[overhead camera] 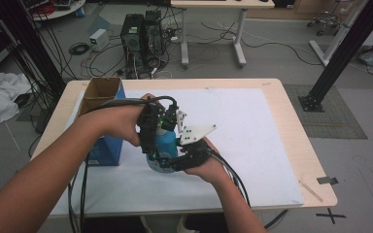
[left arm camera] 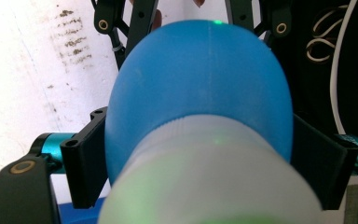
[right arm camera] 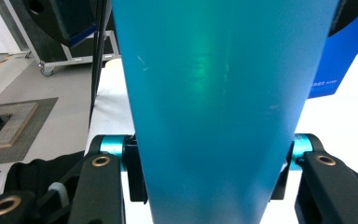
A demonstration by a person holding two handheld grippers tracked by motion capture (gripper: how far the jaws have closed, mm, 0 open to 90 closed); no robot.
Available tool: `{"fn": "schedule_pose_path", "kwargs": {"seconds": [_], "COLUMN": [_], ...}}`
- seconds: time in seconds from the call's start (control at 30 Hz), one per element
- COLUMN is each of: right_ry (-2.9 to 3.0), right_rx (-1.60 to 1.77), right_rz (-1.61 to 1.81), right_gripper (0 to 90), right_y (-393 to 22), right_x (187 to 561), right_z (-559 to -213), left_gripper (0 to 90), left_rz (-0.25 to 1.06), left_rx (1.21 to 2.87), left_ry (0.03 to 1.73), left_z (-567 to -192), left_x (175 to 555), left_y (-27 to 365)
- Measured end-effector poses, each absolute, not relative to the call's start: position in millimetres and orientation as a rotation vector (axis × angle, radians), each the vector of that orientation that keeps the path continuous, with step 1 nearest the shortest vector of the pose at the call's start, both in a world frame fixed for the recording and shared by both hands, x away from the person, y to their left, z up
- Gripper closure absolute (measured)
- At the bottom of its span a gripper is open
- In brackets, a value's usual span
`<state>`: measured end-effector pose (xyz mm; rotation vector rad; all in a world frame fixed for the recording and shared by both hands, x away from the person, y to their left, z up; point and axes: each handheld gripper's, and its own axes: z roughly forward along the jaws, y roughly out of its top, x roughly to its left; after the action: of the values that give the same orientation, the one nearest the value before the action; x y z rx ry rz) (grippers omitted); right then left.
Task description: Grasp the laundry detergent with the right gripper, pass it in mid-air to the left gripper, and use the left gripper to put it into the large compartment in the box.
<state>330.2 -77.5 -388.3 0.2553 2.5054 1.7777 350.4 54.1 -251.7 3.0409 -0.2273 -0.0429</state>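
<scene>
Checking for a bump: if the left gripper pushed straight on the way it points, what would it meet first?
The blue bottle, already between the left gripper's jaws at its white cap; beyond it probably the right gripper.

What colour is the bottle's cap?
White, on the blue bottle; its cap shows best in the left gripper view.

My left hand-held gripper (overhead camera: 156,127) sits directly above my right hand-held gripper (overhead camera: 175,158), forearms converging; the right clamps tight, the left's jaws stand close around.

Lab or tech workroom — two tower computers (overhead camera: 142,36) on the floor amid loose cables (overhead camera: 102,58), black aluminium frame posts (overhead camera: 342,53), height-adjustable desk (overhead camera: 213,29), bare grey floor.
</scene>
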Motion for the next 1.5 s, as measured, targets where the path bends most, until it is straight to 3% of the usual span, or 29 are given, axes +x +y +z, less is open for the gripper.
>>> {"fn": "schedule_pose_path", "kwargs": {"seconds": [1.2,1.5], "right_ry": [2.493,2.500], "right_rx": [0.240,0.232], "right_rz": [1.786,1.785], "right_gripper": [46.9,46.9], "right_y": [-75.5,-75.1], "right_x": [328.1,328.9], "right_z": [-387.5,-387.7], "left_gripper": [37.8,38.6], "left_rz": [0.007,0.012], "left_rx": [3.064,3.082], "left_ry": [-0.211,-0.207], "left_z": [-248.4,-249.0], "left_x": [348.1,346.8], "left_y": [52.6,50.7]}}
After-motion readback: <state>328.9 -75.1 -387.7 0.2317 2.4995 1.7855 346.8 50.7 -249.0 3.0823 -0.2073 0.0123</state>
